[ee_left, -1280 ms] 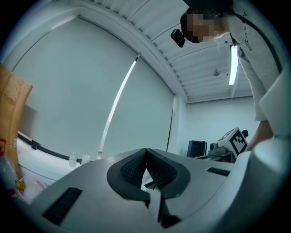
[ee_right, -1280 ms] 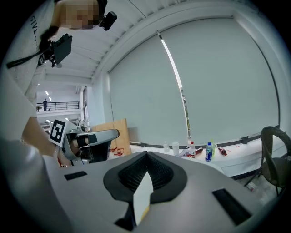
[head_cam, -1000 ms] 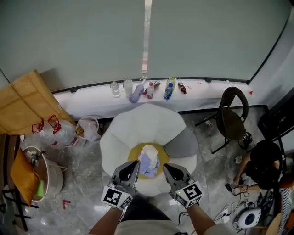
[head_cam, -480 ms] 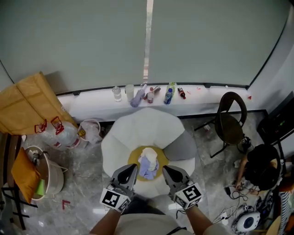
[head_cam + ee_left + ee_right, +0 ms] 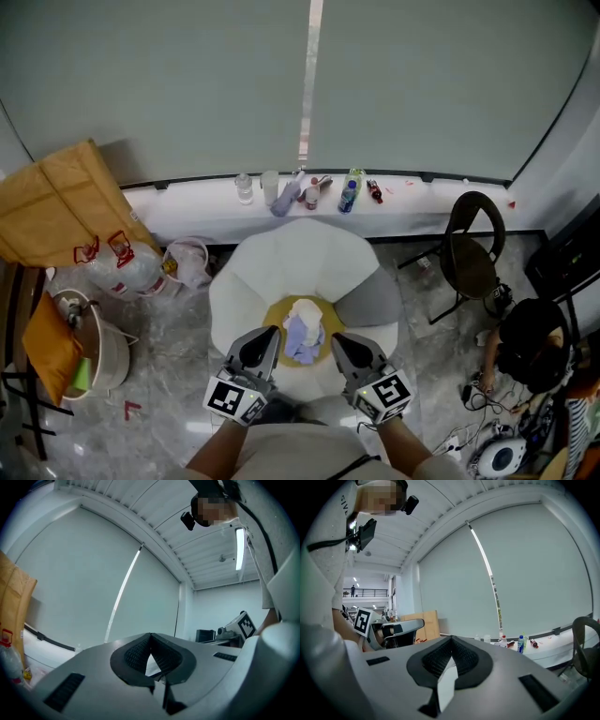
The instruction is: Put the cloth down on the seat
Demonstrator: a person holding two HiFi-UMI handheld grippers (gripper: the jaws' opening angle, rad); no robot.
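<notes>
Far left: brown cardboard (image 5: 56, 202) leans at the wall, with a white bucket (image 5: 108, 352) on the floor below it.

Left gripper (image 5: 265, 336): jaws closed pad to pad, nothing between them. It is near the front rim of the white armchair (image 5: 300, 258), just left of the cloth and apart from it.

Cloth (image 5: 303, 330): a small crumpled heap, pale lavender-blue with a white part bunched at its far end, folds loose and uneven. It lies on the round yellow seat (image 5: 275, 319) in the middle of the armchair, slightly right of the seat's centre. No jaw touches it.

Right gripper (image 5: 339, 339): jaws closed on themselves, empty, just right of the cloth and level with the left gripper.

Behind the armchair is a ledge with bottles (image 5: 309, 192). Right: a dark chair (image 5: 473, 248), and a person (image 5: 530, 342) low on the floor.
</notes>
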